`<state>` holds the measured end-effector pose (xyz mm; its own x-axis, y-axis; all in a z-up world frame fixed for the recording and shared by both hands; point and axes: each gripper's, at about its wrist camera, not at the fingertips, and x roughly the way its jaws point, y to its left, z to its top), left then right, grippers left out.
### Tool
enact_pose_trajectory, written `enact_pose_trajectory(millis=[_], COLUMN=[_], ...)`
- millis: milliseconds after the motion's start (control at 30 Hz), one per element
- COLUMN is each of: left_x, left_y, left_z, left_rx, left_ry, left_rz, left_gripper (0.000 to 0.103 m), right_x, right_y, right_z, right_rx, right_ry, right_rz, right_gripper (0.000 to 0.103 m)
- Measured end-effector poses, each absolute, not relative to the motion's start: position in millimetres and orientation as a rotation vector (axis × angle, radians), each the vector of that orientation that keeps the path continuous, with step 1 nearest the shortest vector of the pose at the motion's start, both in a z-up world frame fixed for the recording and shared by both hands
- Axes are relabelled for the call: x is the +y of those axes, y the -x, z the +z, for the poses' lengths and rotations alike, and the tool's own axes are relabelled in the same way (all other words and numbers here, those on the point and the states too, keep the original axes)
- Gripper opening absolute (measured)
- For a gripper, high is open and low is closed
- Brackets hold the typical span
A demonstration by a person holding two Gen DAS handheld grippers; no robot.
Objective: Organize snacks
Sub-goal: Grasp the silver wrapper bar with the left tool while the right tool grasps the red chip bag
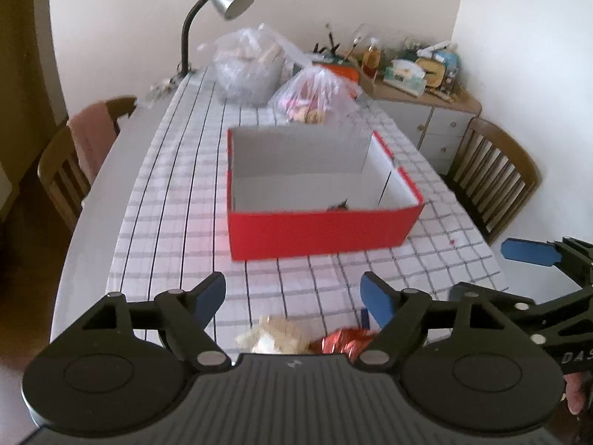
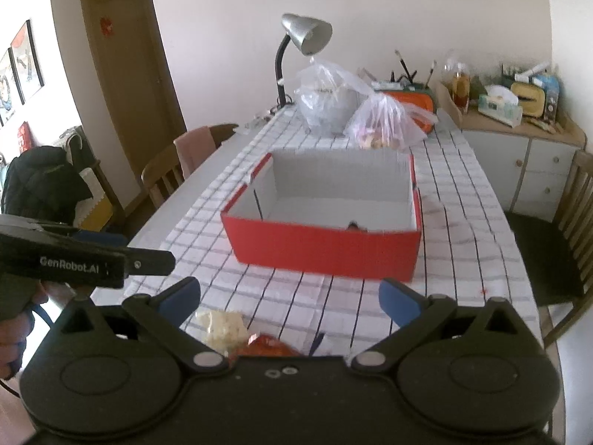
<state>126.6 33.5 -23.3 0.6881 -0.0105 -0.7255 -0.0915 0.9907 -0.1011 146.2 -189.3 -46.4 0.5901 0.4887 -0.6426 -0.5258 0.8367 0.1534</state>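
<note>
"GenRobot.AI" lettering on left gripper (image 2: 148, 259); both grippers, right gripper (image 2: 291, 298) included, spread apart, empty.

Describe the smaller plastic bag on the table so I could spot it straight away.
Start at the red box on the checked tablecloth. Just beyond its far wall sit two clear plastic bags. The smaller bag is the nearer, pinkish one holding pink and tan snacks; the larger bag beside the lamp looks grey.

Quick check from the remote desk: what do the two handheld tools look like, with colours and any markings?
Both are matte black plastic with scissor-like linkage arms, silver pivot pins and blue finger pads. The left tool carries white "GenRobot.AI" lettering on its side, seen from the right wrist view. The right tool shows partial white letters "DAS" in the left wrist view.
</note>
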Motion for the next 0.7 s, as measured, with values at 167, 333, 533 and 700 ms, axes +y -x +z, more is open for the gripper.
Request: enact_pose_trajectory(millis=[167,333,533,700], left_x=[45,57,66,75], left_y=[-119,-117,-122,-137], left_z=[-54,-82,-112,-139], left_rx=[0.901,0.983,1.075,1.185], left_ry=[0.188,0.24,0.29,0.377], left_rz=[0.086,0.166,0.234,0.257], left_gripper=[0.08,0.08,0.08,0.08], right_x=[-195,-196,-195,-195], right_y=[-136,-134,-132,-137], right_z=[-73,-94,-125,-146], right_rx=[0.804,0.862,0.952,1.032], right_ry=[0.06,0.038,0.013,-0.039], right_rz=[0.559,0.515,0.439,0.375], right_gripper=[0.103,0.103,0.103,0.103])
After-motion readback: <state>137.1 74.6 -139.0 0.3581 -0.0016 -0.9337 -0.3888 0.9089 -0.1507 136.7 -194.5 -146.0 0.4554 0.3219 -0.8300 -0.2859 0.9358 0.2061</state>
